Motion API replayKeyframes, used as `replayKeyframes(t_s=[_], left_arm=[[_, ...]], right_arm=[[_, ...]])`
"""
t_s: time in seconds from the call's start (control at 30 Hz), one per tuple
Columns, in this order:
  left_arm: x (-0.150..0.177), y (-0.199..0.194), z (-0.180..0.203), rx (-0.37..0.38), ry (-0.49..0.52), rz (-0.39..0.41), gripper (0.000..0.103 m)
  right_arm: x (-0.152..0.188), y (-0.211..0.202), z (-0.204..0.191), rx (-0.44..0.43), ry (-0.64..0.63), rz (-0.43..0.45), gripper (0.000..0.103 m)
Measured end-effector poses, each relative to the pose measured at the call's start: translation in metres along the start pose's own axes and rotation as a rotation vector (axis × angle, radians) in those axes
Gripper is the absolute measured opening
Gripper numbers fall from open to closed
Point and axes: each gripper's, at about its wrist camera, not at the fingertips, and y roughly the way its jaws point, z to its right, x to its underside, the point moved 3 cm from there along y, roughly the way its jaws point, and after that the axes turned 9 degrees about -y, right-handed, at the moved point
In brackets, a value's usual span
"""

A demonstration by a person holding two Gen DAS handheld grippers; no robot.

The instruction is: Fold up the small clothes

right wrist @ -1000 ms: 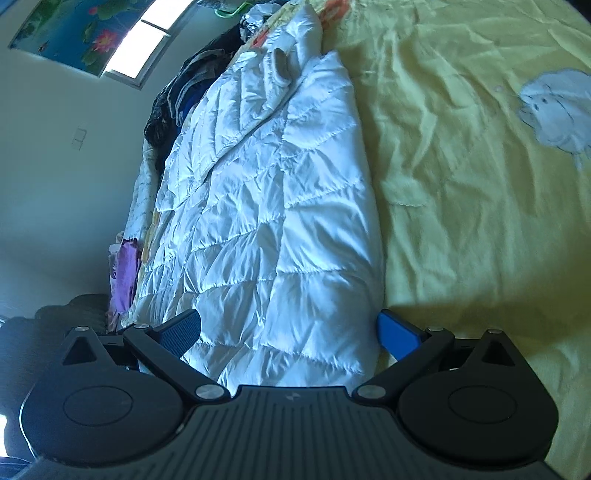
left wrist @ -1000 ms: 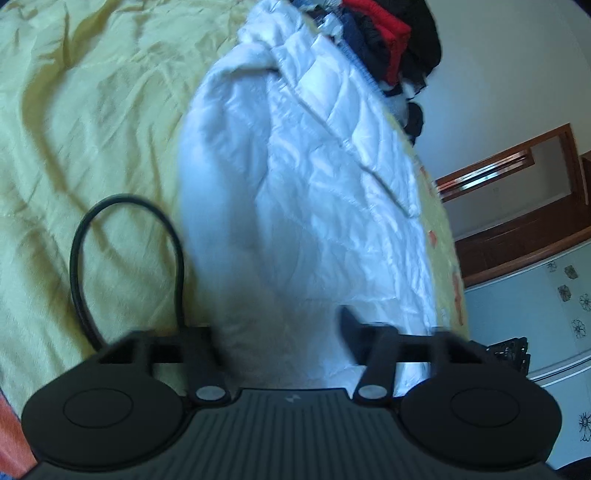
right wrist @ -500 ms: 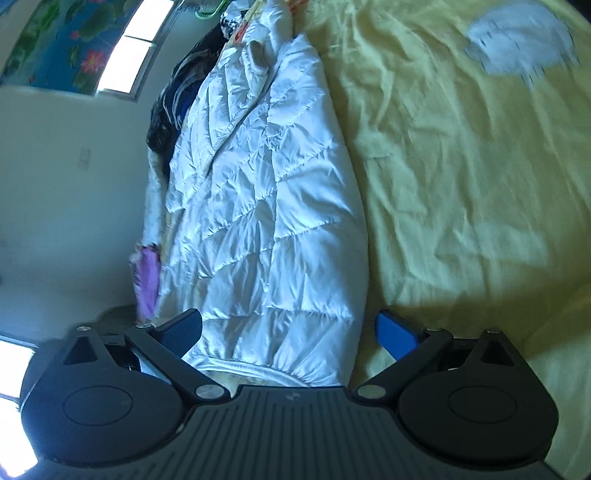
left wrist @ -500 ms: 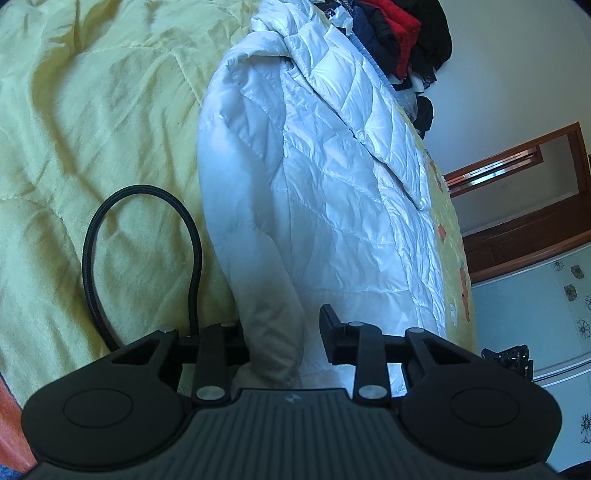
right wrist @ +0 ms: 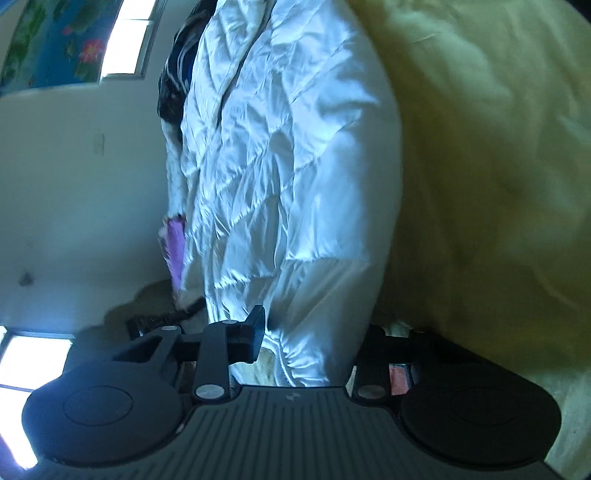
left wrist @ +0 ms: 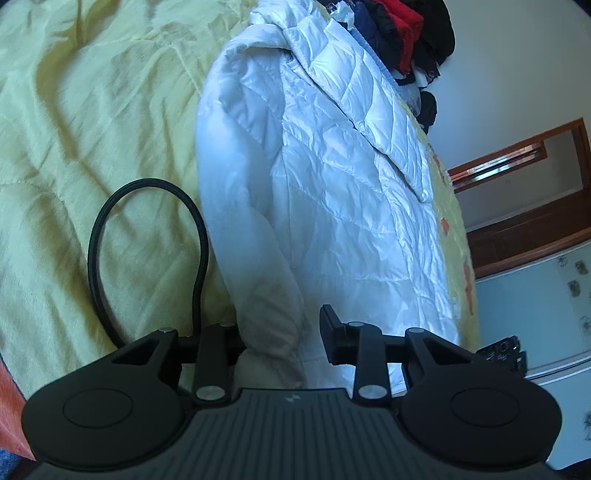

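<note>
At the bottom of the left wrist view, the left gripper [left wrist: 284,336] is clamped on the hem of the white quilted puffer jacket [left wrist: 332,177]. The right gripper [right wrist: 314,336] is closing on the same hem. The jacket stretches upward across the yellow bedspread [left wrist: 92,129] toward a dark clothes pile [left wrist: 406,33] at upper right.

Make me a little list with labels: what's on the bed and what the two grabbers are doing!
garment: white puffy jacket, lying long on the bed
bed cover: yellow quilt
left gripper: fingers clamped on the jacket's near end
right gripper: fingers closing, jacket's near end between them
cable: black loop on the quilt, left of the jacket
far end: heap of dark and red clothes
</note>
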Motion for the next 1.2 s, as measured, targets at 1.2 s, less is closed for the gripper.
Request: replayKeyframes(t_s=[1.2], left_arm=[[-0.299, 0.046, 0.092, 0.202, -0.182, 0.431, 0.012]], right_arm=[[-0.362, 0.037, -0.101, -0.12, -0.313, 0.479, 0.014]])
